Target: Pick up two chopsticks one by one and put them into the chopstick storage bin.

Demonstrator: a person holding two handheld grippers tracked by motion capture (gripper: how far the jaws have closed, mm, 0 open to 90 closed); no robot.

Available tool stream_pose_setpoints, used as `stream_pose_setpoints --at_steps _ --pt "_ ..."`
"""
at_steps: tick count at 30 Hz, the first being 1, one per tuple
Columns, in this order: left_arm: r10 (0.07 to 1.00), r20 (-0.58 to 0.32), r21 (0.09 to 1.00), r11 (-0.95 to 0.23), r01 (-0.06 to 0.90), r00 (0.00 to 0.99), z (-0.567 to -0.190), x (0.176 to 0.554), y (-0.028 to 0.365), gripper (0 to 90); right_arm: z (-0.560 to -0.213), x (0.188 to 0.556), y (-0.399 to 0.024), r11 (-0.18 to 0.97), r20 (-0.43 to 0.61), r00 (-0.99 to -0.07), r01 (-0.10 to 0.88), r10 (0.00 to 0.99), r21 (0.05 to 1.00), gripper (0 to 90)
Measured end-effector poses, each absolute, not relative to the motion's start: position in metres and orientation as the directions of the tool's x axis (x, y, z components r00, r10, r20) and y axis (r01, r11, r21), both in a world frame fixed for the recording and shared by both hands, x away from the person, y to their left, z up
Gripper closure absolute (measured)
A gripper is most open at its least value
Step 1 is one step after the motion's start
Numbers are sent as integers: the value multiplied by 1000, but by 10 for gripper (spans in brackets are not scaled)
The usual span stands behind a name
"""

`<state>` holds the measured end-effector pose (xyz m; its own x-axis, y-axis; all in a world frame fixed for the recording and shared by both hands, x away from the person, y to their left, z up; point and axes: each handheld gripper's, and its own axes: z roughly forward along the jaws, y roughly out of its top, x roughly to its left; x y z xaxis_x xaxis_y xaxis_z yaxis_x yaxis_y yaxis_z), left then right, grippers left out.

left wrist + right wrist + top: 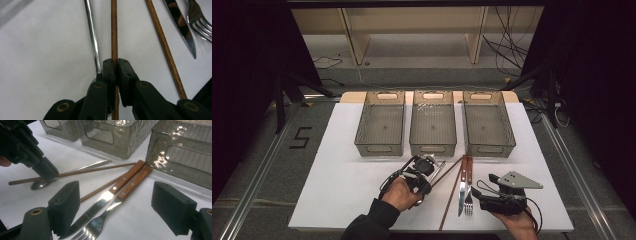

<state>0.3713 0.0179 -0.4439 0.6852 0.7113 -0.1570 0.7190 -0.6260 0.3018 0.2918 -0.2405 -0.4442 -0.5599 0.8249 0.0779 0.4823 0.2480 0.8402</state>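
Note:
My left gripper (116, 61) is shut on a thin wooden chopstick (114, 32) that lies on the white table, near the stick's near end. A metal spoon (92, 37) lies just left of that stick, touching the left jaw. A second chopstick (163, 47) runs to the right of them. A wood-handled knife (117, 186) and fork (125, 193) lie side by side in front of my right gripper (117, 207), whose jaws stand open and apart from them. From above, the left gripper (424, 177) is mid-table and the right gripper (484, 191) is at the front right.
Three grey see-through bins (381, 122) (433, 122) (488, 122) stand in a row at the back of the white table (337, 185), each with nothing inside. The nearest bin (182, 155) is close behind the knife and fork handles. Cables lie on the floor beyond.

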Motion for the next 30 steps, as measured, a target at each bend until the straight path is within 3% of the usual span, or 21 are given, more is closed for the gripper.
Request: stream_pose_setpoints --at_steps 15,30 --pt "677 -163 323 -651 687 718 -430 362 27 844 -444 292 -241 246 78 -560 480 825 842 236" --pt "672 -174 471 -585 660 720 -385 362 63 844 -442 291 -241 236 83 -563 470 822 850 229"
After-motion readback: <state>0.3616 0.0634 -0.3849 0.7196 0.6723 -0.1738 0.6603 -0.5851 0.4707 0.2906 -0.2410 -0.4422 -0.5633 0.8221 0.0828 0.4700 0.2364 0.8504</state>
